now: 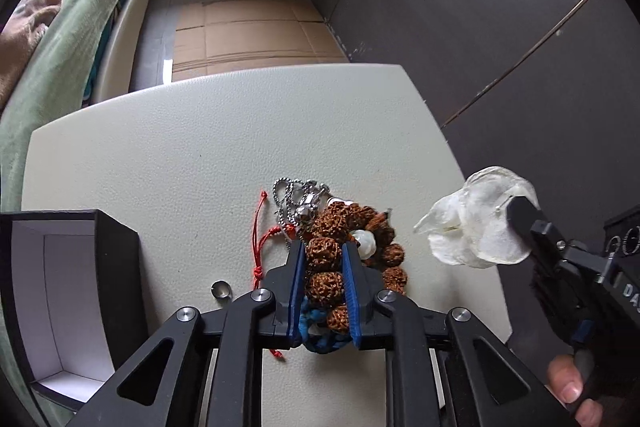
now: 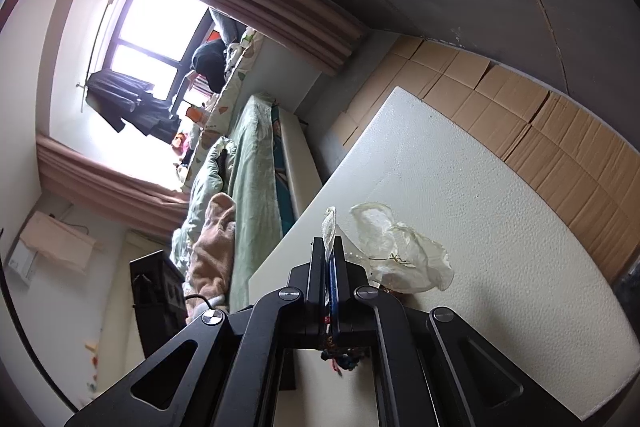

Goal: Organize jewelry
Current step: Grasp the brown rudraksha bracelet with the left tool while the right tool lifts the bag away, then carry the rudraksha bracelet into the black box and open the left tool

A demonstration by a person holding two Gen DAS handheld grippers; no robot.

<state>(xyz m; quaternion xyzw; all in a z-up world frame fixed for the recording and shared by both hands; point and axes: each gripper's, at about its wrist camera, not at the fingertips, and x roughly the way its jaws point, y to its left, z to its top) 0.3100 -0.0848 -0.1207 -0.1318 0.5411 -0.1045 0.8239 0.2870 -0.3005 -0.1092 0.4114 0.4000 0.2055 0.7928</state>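
Note:
In the left wrist view, a pile of jewelry lies on the white table (image 1: 180, 155). It holds a brown knobbly bead bracelet (image 1: 384, 227) with a white bead, a silver ball chain (image 1: 296, 197), a red cord (image 1: 262, 239) and a blue cord piece (image 1: 310, 319). My left gripper (image 1: 323, 247) points down into the pile, its blue pads pressed on two of the brown beads. My right gripper (image 2: 328, 241) is shut on a white, translucent petal-shaped ornament (image 2: 400, 251), held above the table. The left wrist view shows that ornament (image 1: 476, 227) at the right, level with the pile.
An open black box (image 1: 116, 259) with a white lining stands at the table's left front. A small silver piece (image 1: 221, 289) lies between box and pile. A thumb (image 1: 568, 387) shows on the right gripper's handle. A bed with green bedding (image 1: 60, 67) runs along the left.

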